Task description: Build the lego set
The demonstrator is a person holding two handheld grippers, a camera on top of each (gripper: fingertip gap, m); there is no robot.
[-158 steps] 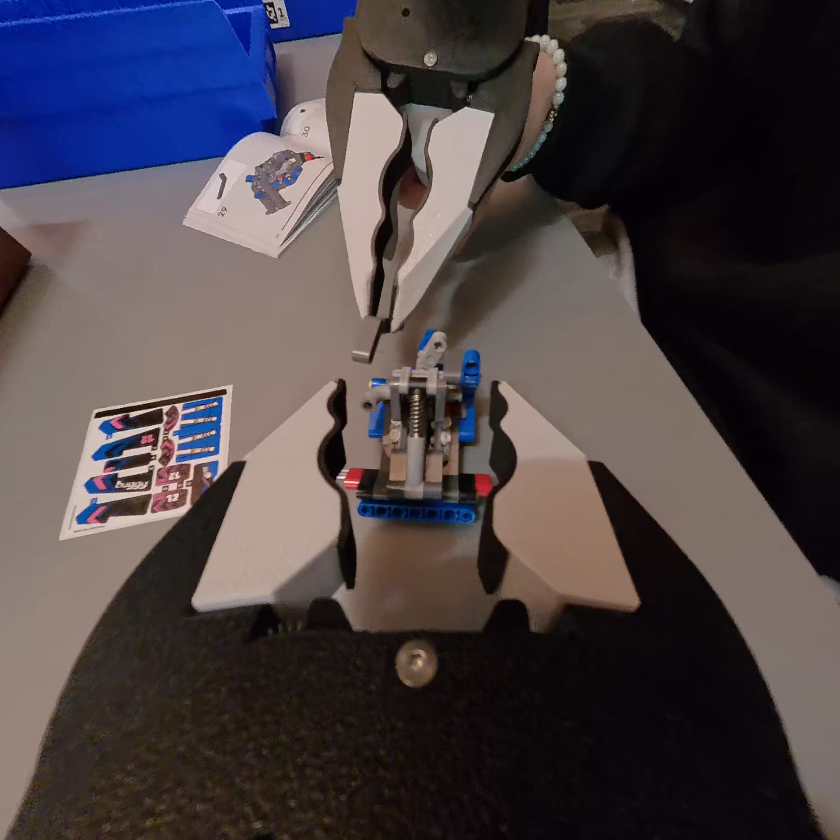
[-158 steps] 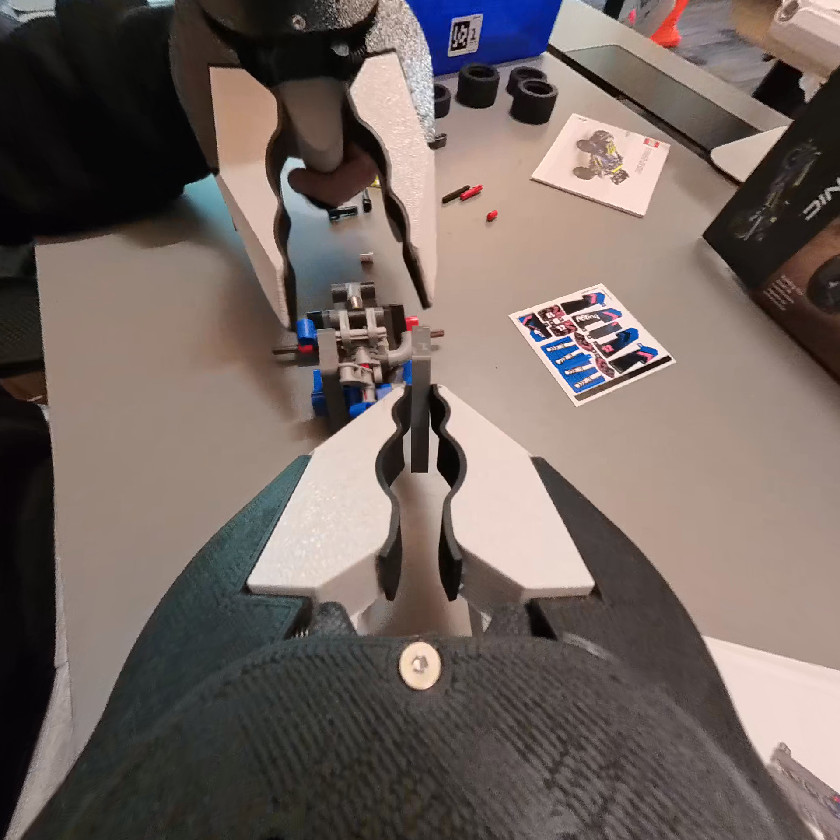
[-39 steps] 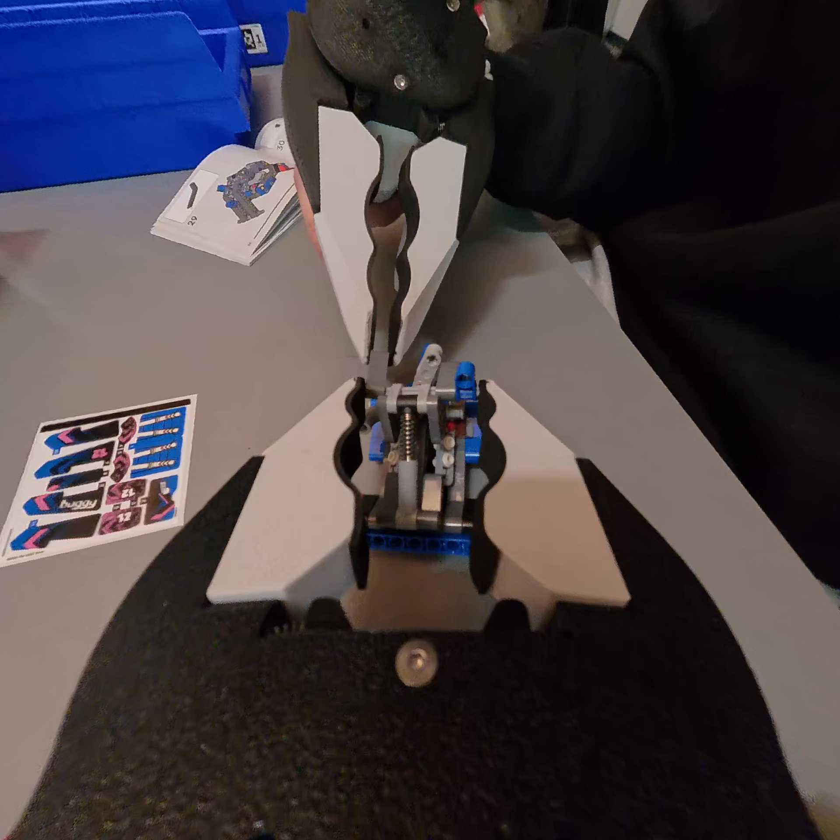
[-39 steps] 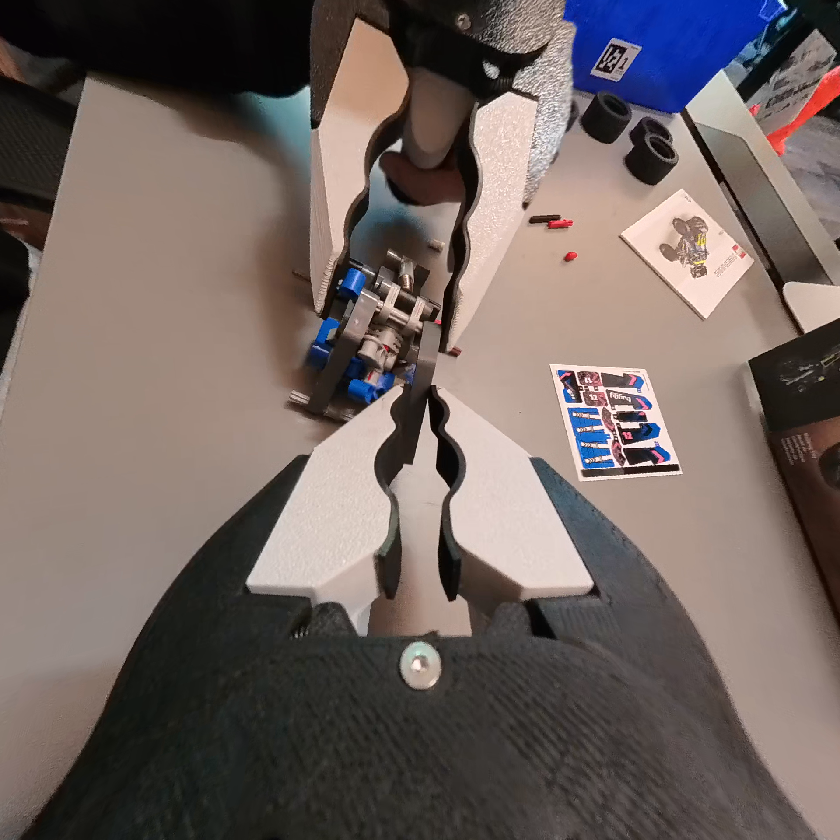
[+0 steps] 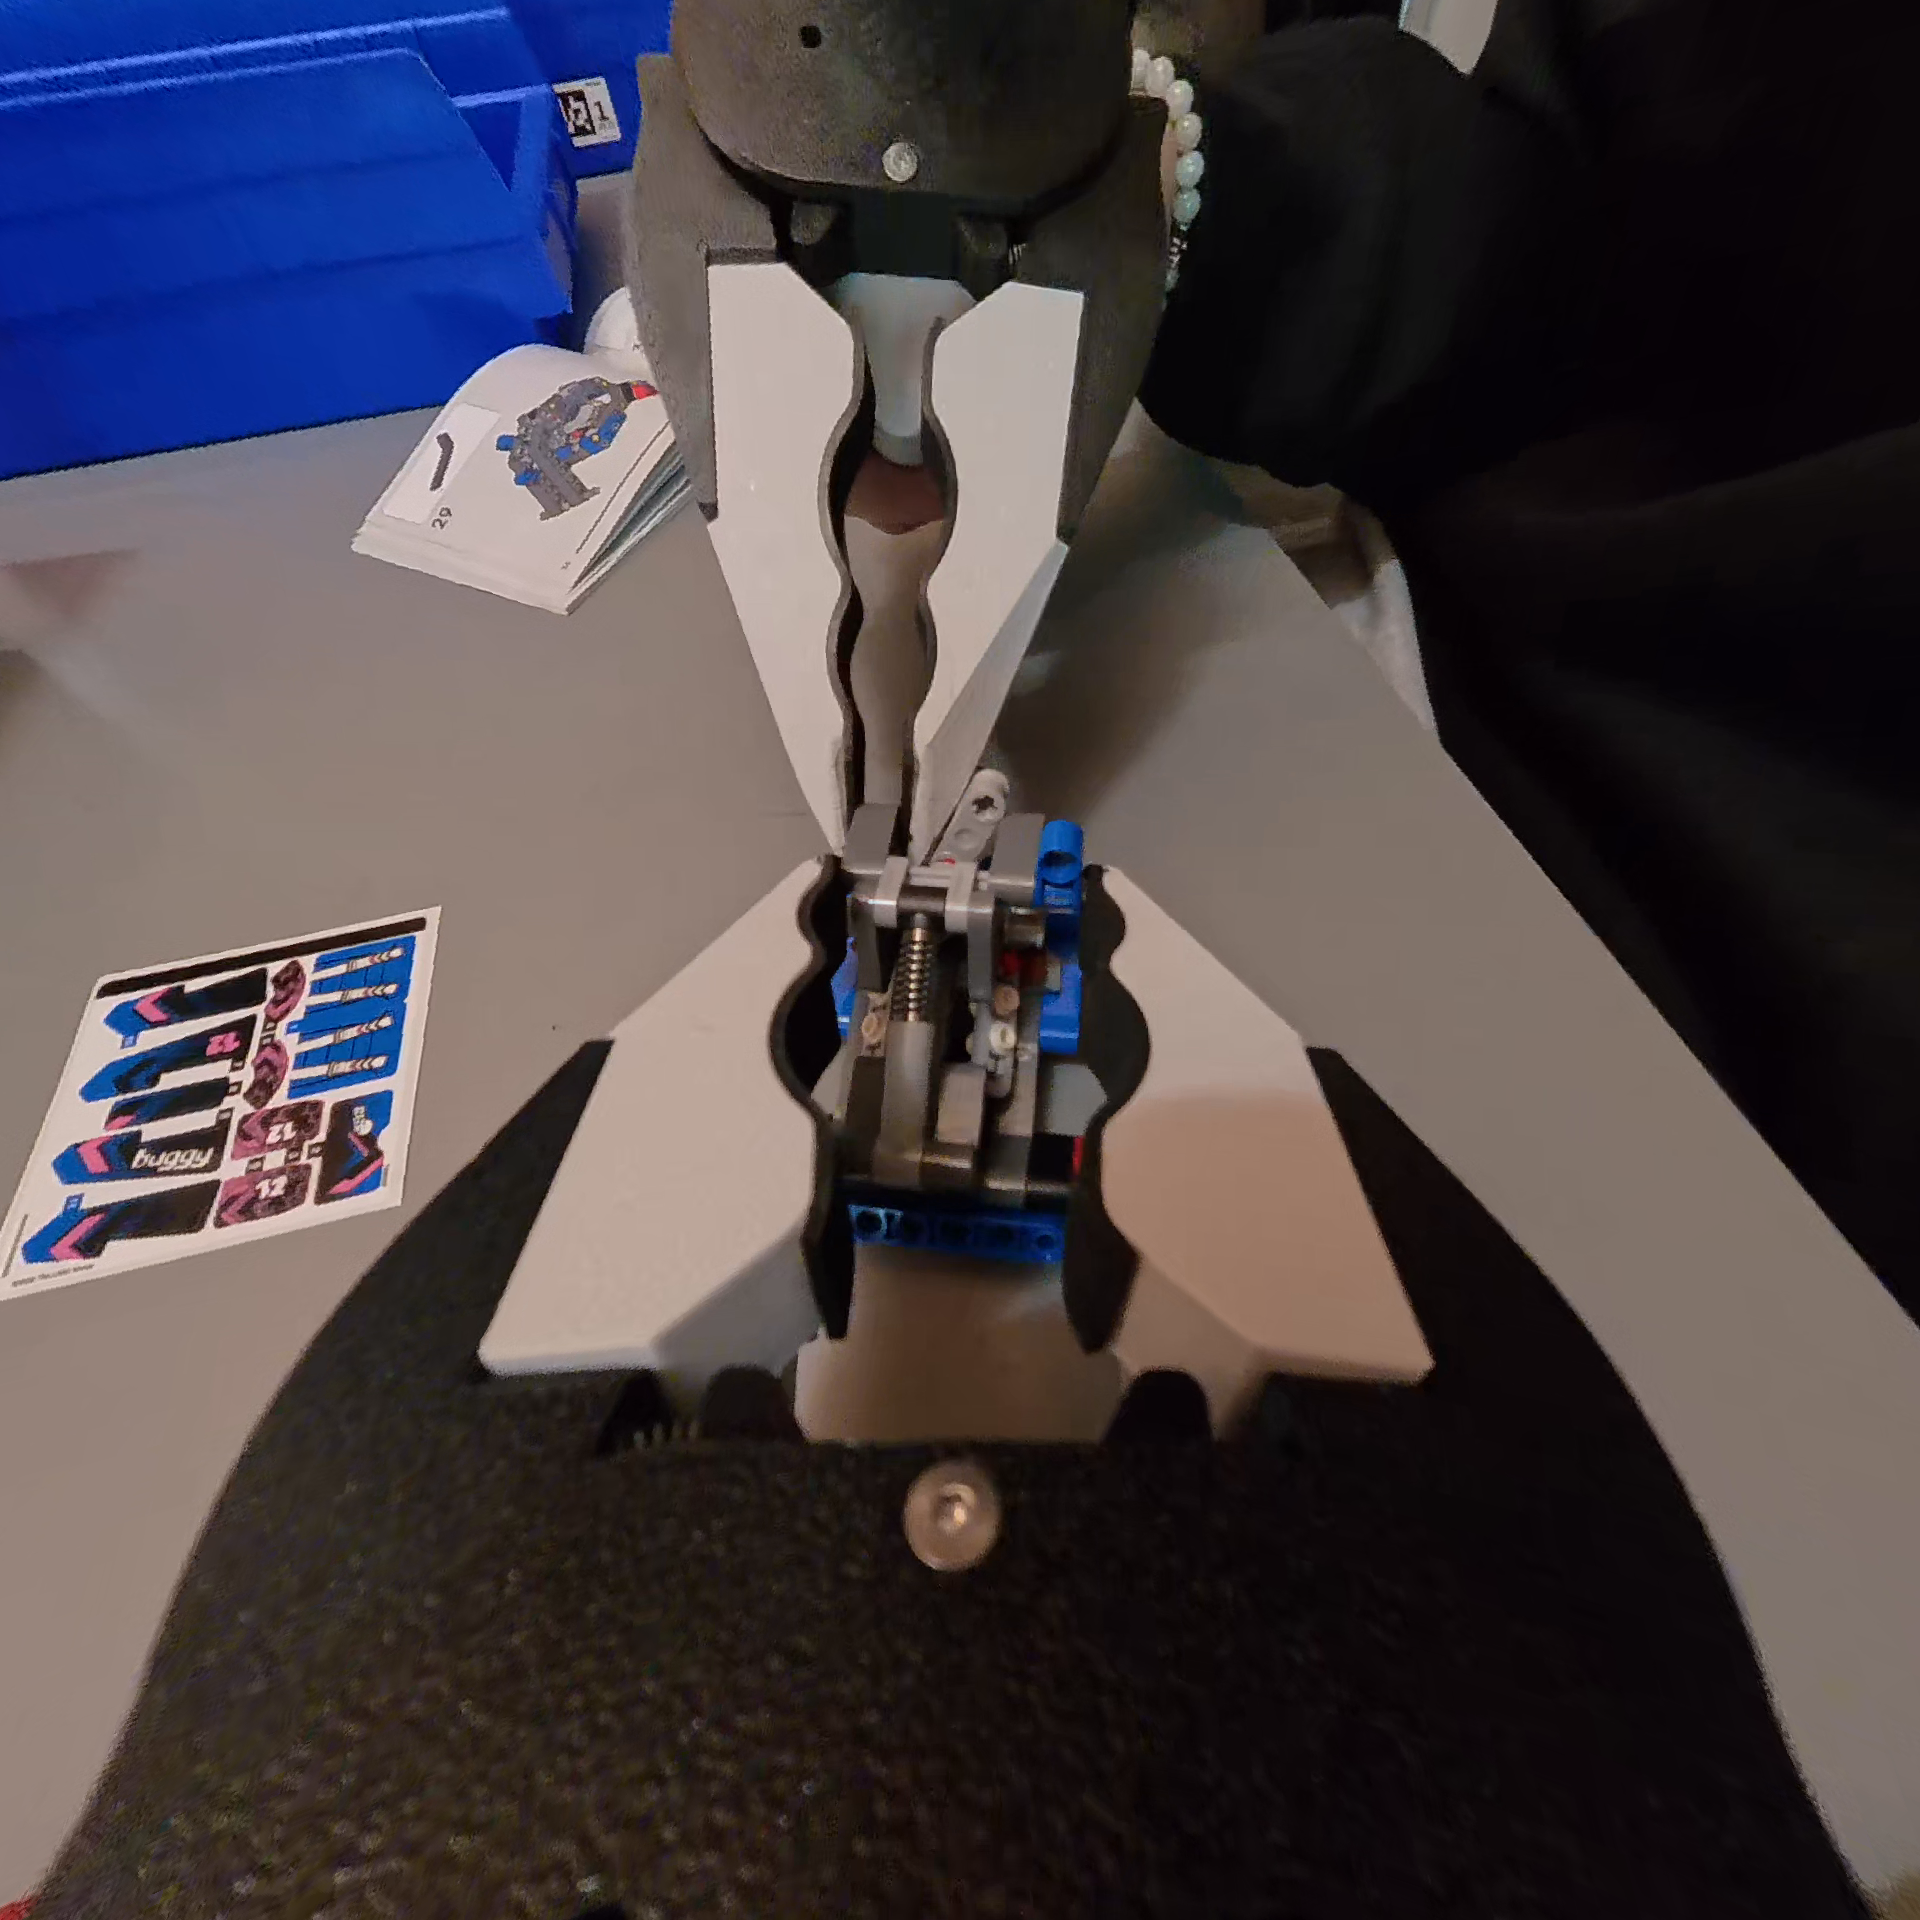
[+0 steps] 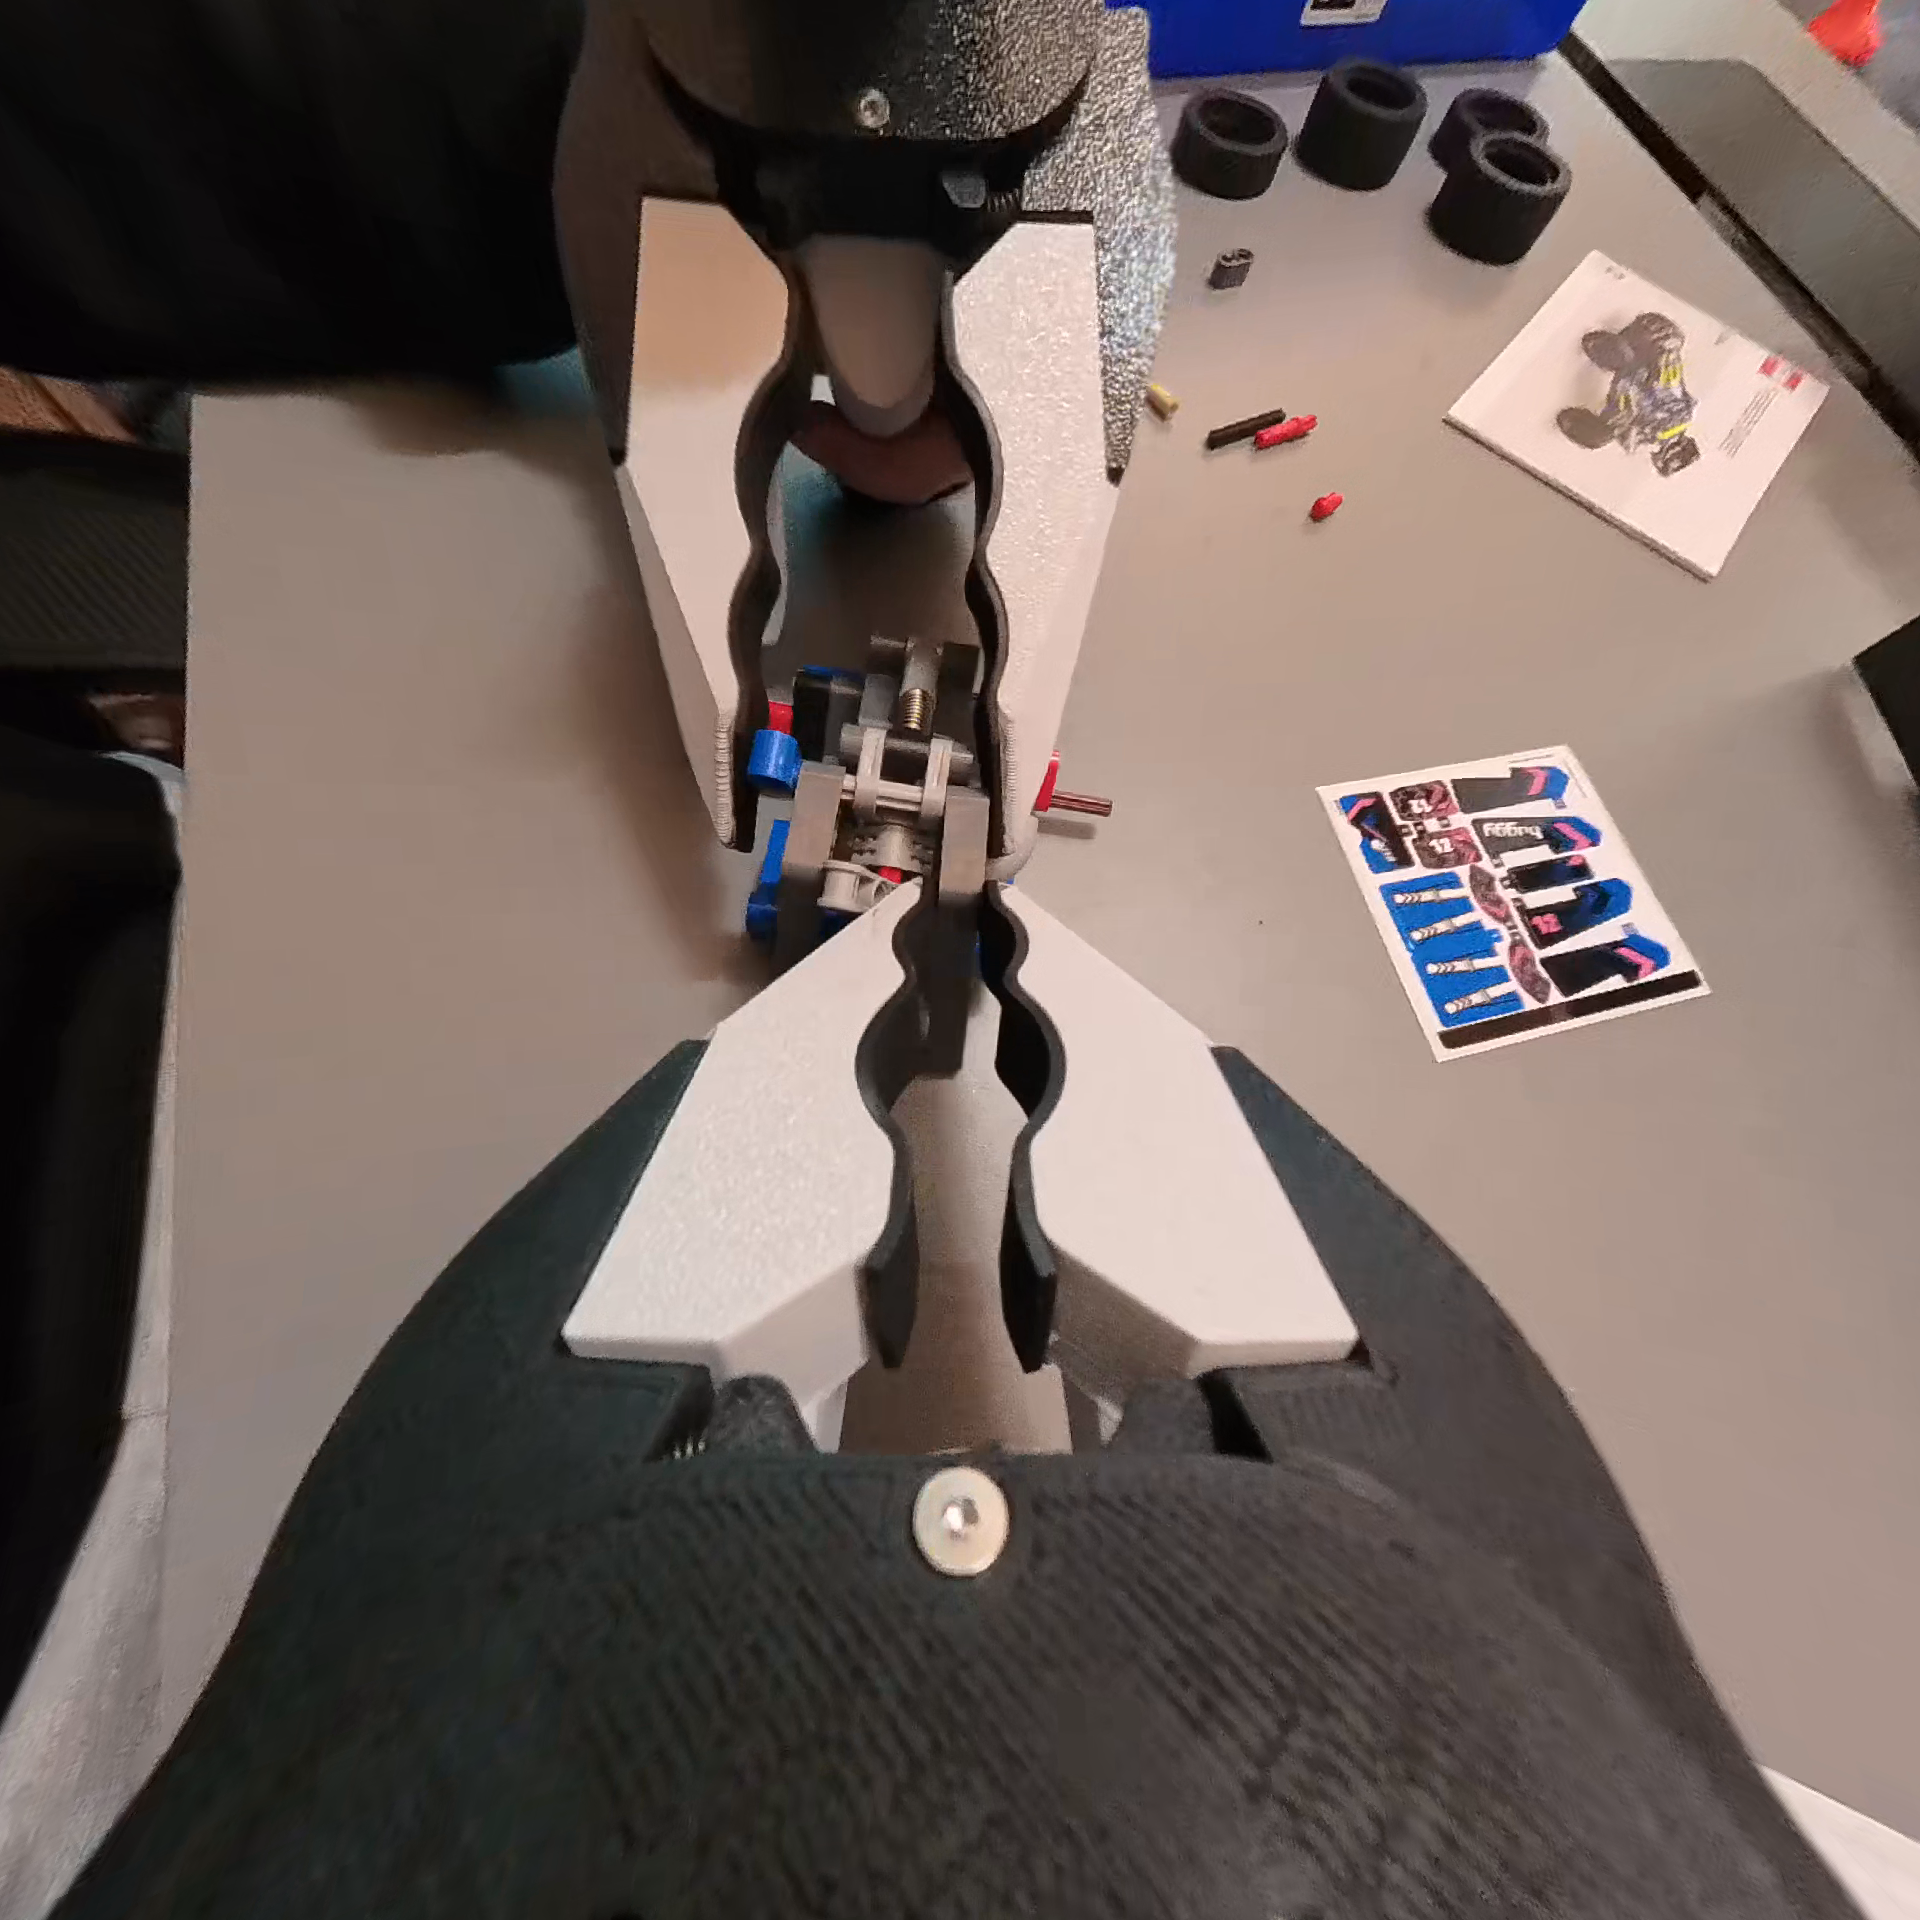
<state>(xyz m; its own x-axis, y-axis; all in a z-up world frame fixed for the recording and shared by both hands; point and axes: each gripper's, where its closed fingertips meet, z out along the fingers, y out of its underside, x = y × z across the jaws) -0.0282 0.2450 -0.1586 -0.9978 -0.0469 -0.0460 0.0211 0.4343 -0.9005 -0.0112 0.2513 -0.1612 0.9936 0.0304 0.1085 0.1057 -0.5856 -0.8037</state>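
Lego chassis (image 5: 951,1029) sits dead centre on the grey table (image 5: 312,748), a small grey, black and blue frame with a coil spring showing. Left gripper (image 5: 951,1039) straddles it, fingers closed against its flanks, low at the base beam. Right gripper (image 6: 951,914), coming in from 12 o'clock in the left view, pinches a dark grey beam (image 6: 951,862) narrowly and holds it against the top of the frame. My read: light, stiff plastic, but pinned joints can pop apart, so grip the solid side beams, not the spring. Sticker sheet (image 5: 223,1101) lies at 9 o'clock, instruction booklet (image 5: 530,478) at 11, tyres (image 6: 1361,125) far off.
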